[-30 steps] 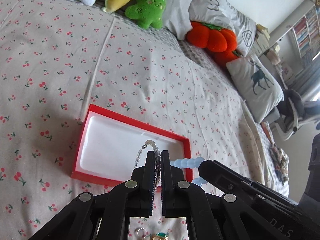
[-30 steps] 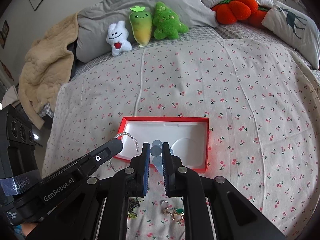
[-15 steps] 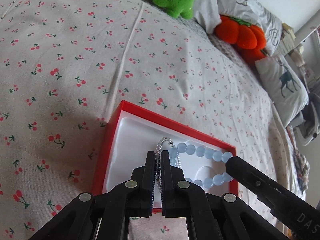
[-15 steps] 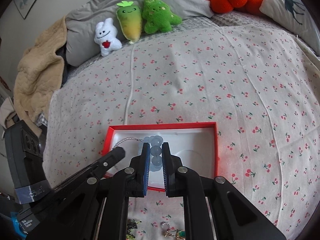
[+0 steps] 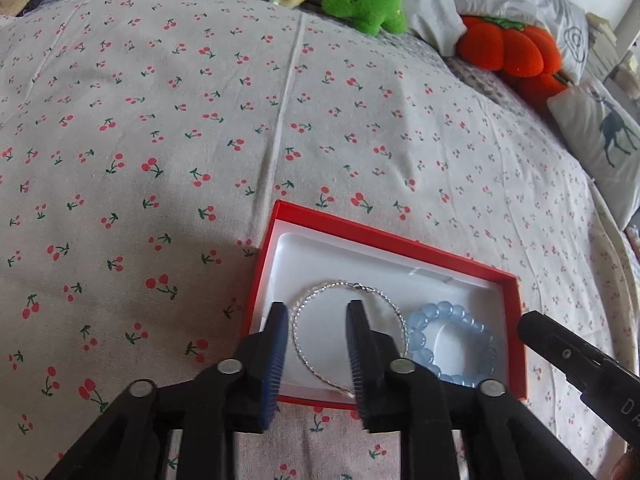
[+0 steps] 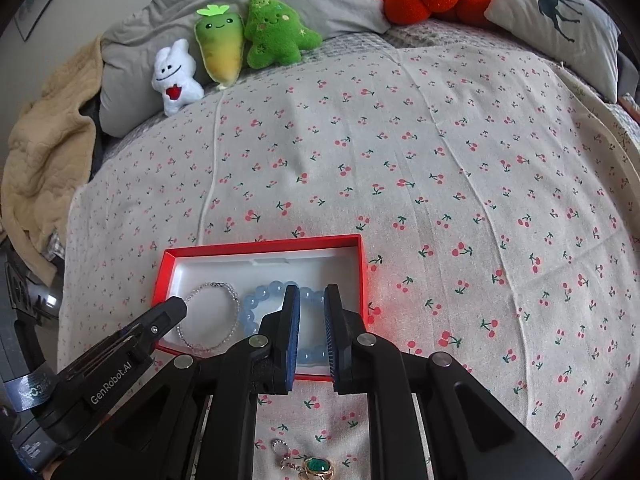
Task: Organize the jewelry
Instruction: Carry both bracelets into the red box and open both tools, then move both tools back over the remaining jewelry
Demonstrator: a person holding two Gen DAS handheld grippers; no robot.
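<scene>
While your left gripper (image 5: 318,322) hung over the near left part of the red box (image 5: 384,240), its jaws stood wide apart with nothing between them. Directly below that gap the silver chain bracelet (image 5: 344,292) lay as a loose loop on the white liner (image 5: 340,256), partly hidden behind the blue-padded fingers (image 5: 276,344). Just to its right, touching or nearly touching the chain, the blue bead bracelet (image 5: 452,340) rested in a ring inside the same box. Your right gripper's finger showed as a black bar at the right edge of the left wrist view.

From the right wrist view, your right gripper (image 6: 312,316) was also parted, gripping nothing, and it hovered above the blue bead bracelet (image 6: 260,304), whose beads showed on either side of the fingers (image 6: 294,328). The silver chain bracelet (image 6: 208,316) sat in the left half of the red box (image 6: 260,246), with the tip of your left gripper (image 6: 168,316) over its near left edge.

The box lay on the cherry-print bedspread (image 6: 440,200). Nearer to you than the box, a green-stone ring (image 6: 318,466) and a small silver piece (image 6: 279,446) lay on the cloth, outside the box. At the head of the bed stood a white plush (image 6: 174,80), a carrot plush (image 6: 220,46) and a green tree plush (image 6: 276,34).
</scene>
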